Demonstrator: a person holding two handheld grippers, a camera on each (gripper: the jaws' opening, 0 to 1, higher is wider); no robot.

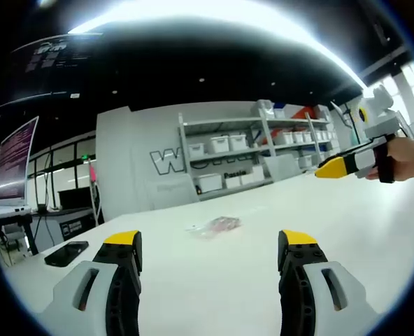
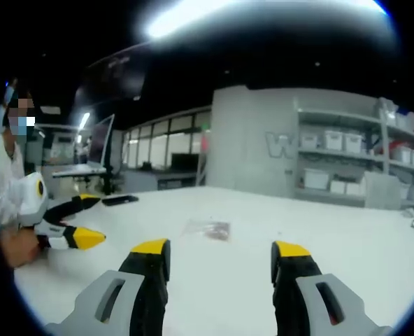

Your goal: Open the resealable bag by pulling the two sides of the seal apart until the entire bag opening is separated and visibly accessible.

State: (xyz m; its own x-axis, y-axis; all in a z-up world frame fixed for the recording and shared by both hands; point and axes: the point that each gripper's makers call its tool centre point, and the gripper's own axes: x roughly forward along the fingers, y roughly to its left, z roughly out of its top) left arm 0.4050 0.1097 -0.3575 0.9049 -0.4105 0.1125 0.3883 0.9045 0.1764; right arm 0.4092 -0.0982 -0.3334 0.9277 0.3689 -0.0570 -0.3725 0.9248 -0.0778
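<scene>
Ahead of both grippers a broad white table (image 1: 375, 231) spreads out, and most of its surface is bare. In the left gripper view its near-left edge runs just past a black phone (image 1: 66, 253) lying flat by that corner, and its far edge meets a grey wall with shelving (image 1: 263, 150) that carries white bins. In the right gripper view the same phone (image 2: 120, 200) sits at the far left edge of the table.

The left gripper (image 1: 210, 250) hangs above the table with its yellow-tipped jaws spread wide and nothing between them. The right gripper (image 2: 221, 260) is likewise wide apart and holds nothing. Each one shows in the other's view, held in a hand: the right gripper (image 1: 347, 165) at the right side, well above the table's far part, and the left gripper (image 2: 70, 220) at the left side, its jaws parted there too.

The resealable bag (image 1: 216, 226) lies flat on the table in the open middle, well apart from both grippers and from the phone, with clear table all round it. It is small, clear and slightly crinkled, with reddish contents inside. In the right gripper view the bag (image 2: 208, 228) lies ahead, between the lines of the two jaws. Whether its seal is shut is too small to tell.
</scene>
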